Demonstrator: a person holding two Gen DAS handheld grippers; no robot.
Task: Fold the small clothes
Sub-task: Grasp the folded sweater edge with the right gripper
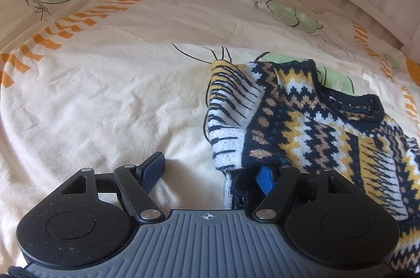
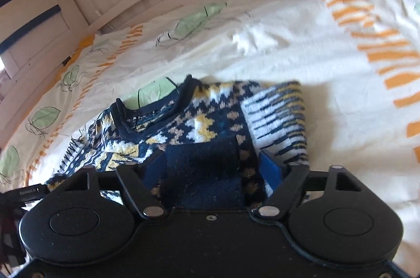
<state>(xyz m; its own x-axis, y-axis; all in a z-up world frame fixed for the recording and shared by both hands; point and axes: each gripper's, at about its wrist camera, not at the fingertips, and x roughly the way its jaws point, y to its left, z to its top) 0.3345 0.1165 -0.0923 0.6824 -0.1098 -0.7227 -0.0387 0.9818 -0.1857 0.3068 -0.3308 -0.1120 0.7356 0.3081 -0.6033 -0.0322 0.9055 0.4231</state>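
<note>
On the left, the left gripper point(image 1: 210, 173) sits low over the bedsheet point(image 1: 105, 99), its fingers point(image 1: 153, 170) spread wide apart with nothing clamped; the far finger is tucked against the near edge of the sweater point(image 1: 302, 115), where a sleeve is folded over showing its pale striped inside. The sweater, a small patterned knit in navy, yellow and white, lies on the bed with its collar turned away from both grippers. It looks soft, light and floppy, with a fuzzy surface that should not slip, so it is best taken at a thick doubled edge such as the hem or sleeve fold. On the right, the right gripper point(image 2: 214, 167) has its fingers set apart around a dark navy band of knit, probably the hem; motion blur leaves it unclear whether they actually pinch it.
</note>
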